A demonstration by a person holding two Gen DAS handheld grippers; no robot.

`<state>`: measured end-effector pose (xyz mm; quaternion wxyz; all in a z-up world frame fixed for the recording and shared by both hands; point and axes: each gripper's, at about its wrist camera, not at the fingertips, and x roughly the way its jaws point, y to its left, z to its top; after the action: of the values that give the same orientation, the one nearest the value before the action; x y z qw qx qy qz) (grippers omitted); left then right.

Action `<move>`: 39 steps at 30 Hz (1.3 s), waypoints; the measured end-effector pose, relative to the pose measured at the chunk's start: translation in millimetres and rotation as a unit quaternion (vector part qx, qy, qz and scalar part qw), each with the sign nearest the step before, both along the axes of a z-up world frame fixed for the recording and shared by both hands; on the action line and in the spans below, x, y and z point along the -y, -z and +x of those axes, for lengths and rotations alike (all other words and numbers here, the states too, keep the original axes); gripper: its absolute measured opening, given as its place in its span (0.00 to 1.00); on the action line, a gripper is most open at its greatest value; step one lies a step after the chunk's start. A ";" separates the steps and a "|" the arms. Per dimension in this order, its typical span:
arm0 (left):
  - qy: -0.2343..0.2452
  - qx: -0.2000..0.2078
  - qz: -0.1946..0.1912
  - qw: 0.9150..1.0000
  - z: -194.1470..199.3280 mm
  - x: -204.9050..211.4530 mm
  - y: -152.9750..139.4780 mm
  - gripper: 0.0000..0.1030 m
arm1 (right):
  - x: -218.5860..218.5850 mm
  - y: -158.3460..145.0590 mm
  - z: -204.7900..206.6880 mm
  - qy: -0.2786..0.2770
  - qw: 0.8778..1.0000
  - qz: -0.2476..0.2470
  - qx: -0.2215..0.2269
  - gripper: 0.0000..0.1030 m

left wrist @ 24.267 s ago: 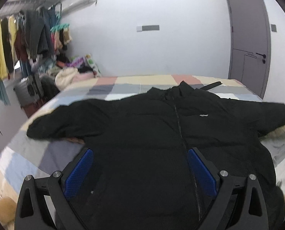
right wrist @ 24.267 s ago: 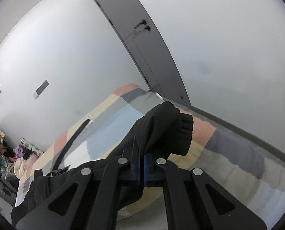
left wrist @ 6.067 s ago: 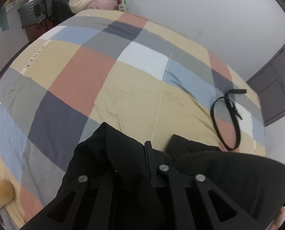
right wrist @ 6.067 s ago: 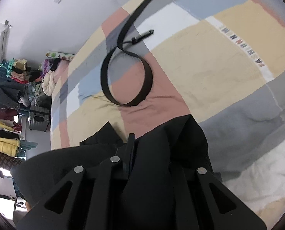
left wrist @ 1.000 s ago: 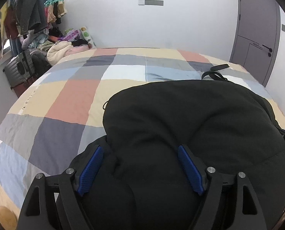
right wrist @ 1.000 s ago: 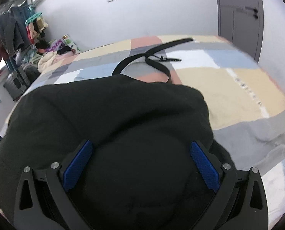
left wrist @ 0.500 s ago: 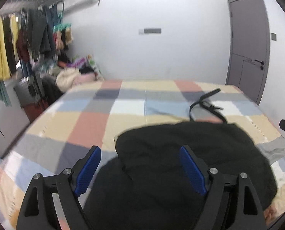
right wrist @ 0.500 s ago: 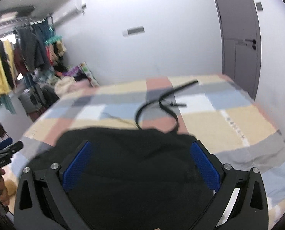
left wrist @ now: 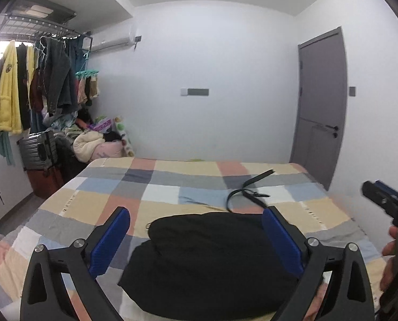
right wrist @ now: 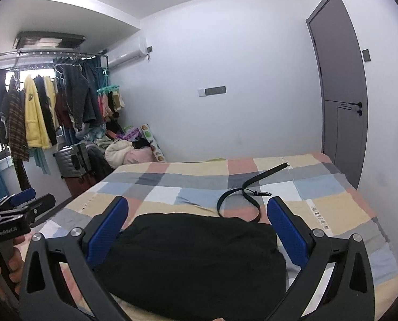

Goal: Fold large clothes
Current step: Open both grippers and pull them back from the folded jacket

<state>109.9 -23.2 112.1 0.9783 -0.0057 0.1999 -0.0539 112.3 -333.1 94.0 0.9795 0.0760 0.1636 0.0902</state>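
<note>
The black puffer jacket [left wrist: 207, 262] lies folded into a compact bundle on the near part of the checked bed [left wrist: 172, 187]; it also shows in the right wrist view [right wrist: 193, 256]. My left gripper [left wrist: 196, 214] is open and empty, held above and behind the bundle. My right gripper [right wrist: 199, 203] is open and empty, likewise raised over the bundle. Each gripper appears at the edge of the other's view: the right one [left wrist: 386, 203] and the left one [right wrist: 22, 206].
A black belt [right wrist: 244, 198] lies looped on the bed just beyond the jacket. A clothes rack [left wrist: 33, 88] with hanging garments, a suitcase [left wrist: 38, 152] and a pile of clothes stand at the left. A grey door [left wrist: 319, 112] is at the right.
Both grippers have lifted up and back from the folded jacket, which now looks smaller and lower in both views. The jacket has not moved.
</note>
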 end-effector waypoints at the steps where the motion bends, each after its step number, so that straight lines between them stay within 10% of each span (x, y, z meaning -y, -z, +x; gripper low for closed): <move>1: 0.004 0.000 -0.004 1.000 -7.6 1.8 -0.1 0.97 | -1.1 0.7 -4.7 -0.001 1.000 0.001 -0.003 1.00; 16: 0.007 -0.030 0.014 0.999 -63.1 14.9 59.3 0.97 | -10.7 75.4 -43.8 0.012 0.999 0.010 -0.045 1.00; 39: -0.026 -0.078 0.009 0.997 -23.7 3.9 107.5 0.97 | -17.8 119.5 -35.7 0.034 0.995 -0.021 -0.091 1.00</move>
<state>86.3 -27.1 4.6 0.9608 -0.0066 0.2758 -0.0264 76.6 -315.3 -25.5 0.9644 0.0694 0.2510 0.0460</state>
